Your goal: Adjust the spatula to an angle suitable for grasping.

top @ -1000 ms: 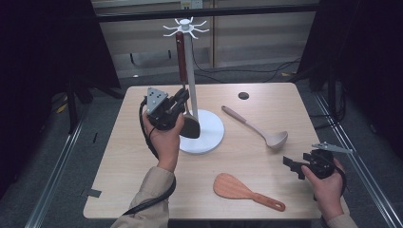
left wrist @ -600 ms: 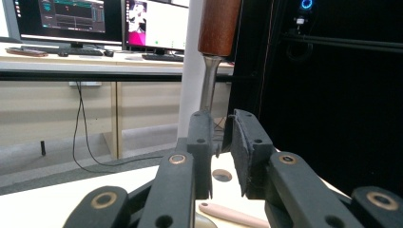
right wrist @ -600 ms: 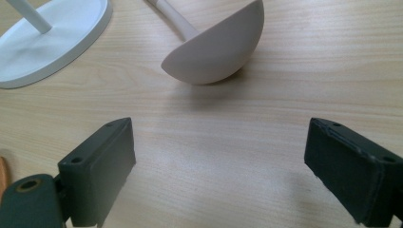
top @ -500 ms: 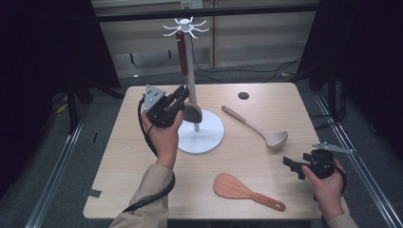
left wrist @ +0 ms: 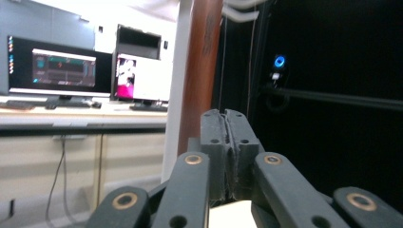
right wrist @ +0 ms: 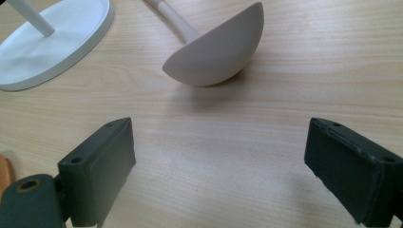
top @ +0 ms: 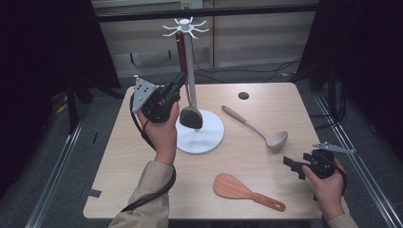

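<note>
Beside the rack (top: 192, 85), left gripper (top: 179, 80) clamped empty (spatula (top: 191, 115) half-hidden), right gripper (top: 291, 167) wide open

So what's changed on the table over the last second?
The left tool, shut, rose along the white stand, and the dark spoon's bowl lifted off the base. The right tool, ladle and orange spatula stayed put.

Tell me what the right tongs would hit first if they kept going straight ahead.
Probably the bowl of the beige ladle: it lies on the table directly ahead of the open right tongs, with bare wood between.
</note>
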A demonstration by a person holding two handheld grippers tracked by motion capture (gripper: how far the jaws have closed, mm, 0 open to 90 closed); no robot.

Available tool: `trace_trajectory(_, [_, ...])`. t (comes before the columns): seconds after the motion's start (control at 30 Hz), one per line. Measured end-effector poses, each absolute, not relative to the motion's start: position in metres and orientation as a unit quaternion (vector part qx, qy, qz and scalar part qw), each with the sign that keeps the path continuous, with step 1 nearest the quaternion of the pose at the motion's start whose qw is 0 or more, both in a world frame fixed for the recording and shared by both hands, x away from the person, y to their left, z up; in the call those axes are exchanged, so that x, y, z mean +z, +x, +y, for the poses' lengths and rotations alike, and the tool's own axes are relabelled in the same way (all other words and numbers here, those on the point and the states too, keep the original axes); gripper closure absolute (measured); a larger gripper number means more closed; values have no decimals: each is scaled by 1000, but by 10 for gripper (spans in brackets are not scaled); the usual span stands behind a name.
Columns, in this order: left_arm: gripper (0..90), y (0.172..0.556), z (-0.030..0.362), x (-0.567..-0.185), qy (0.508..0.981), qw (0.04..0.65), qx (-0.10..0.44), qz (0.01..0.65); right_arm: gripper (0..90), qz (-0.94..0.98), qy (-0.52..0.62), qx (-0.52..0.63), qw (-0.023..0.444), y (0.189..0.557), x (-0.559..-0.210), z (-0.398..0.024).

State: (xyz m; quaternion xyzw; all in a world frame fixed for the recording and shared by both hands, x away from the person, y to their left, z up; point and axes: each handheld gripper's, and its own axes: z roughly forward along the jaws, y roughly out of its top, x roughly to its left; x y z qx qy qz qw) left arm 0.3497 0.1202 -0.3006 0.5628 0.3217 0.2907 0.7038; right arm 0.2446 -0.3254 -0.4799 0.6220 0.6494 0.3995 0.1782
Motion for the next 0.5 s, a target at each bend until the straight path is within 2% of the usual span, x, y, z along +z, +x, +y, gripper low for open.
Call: trace_trajectory(0.5, [895, 355, 120, -266, 528, 742, 289, 294, 91, 652, 619, 399, 180, 243, -479, -323])
